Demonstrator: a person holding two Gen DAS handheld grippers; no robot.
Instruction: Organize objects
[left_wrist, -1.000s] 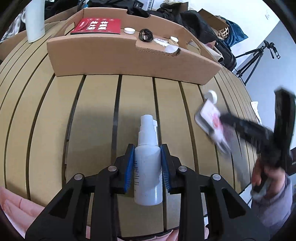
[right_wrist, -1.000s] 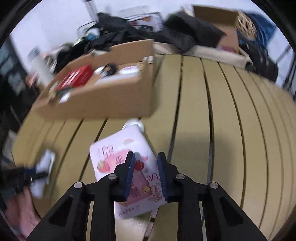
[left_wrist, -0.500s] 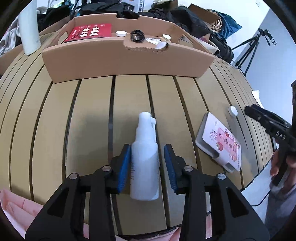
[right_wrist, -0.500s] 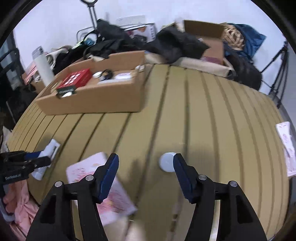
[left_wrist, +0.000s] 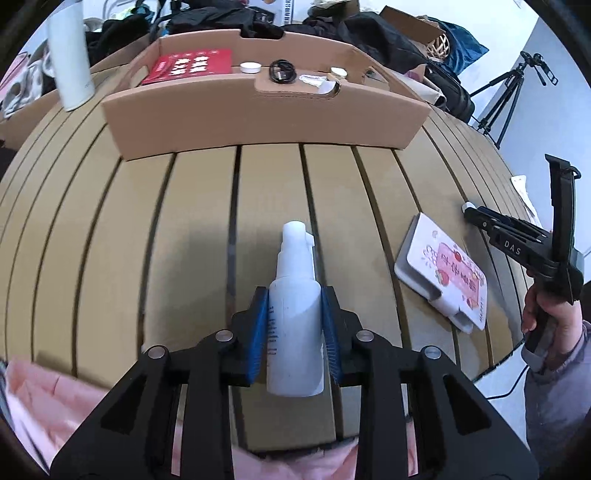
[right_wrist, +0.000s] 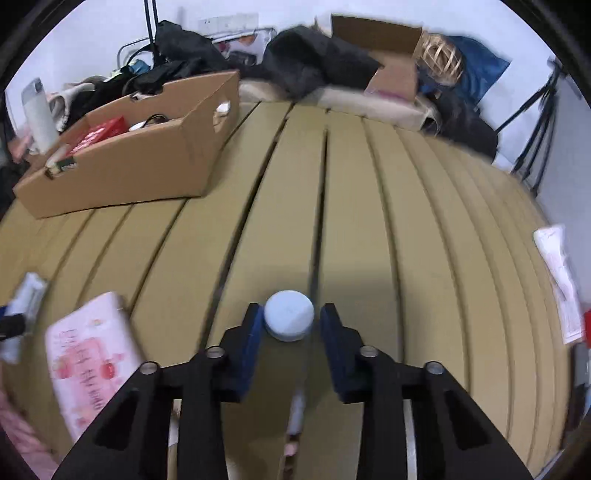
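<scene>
My left gripper (left_wrist: 295, 325) is shut on a white spray bottle (left_wrist: 295, 314) lying on the slatted table, nozzle pointing toward the cardboard box (left_wrist: 258, 118). My right gripper (right_wrist: 289, 325) is open with a small round white cap (right_wrist: 289, 319) between its fingers, a small gap on each side. A pink-and-white card pack (left_wrist: 443, 273) lies flat on the table between the two grippers; it also shows in the right wrist view (right_wrist: 92, 365). The right gripper also shows in the left wrist view (left_wrist: 469, 213).
The box holds a red booklet (left_wrist: 188, 66), a white lid (left_wrist: 250, 67), a black cable coil (left_wrist: 281, 71) and small items. A white tumbler (left_wrist: 70, 55) stands left of it. Paper (right_wrist: 557, 280) lies at the table's right edge. Clothes and bags lie behind.
The left gripper opened around the bottle, then closed on it again. The right gripper let go of the card pack, swung right, and now straddles the round cap.
</scene>
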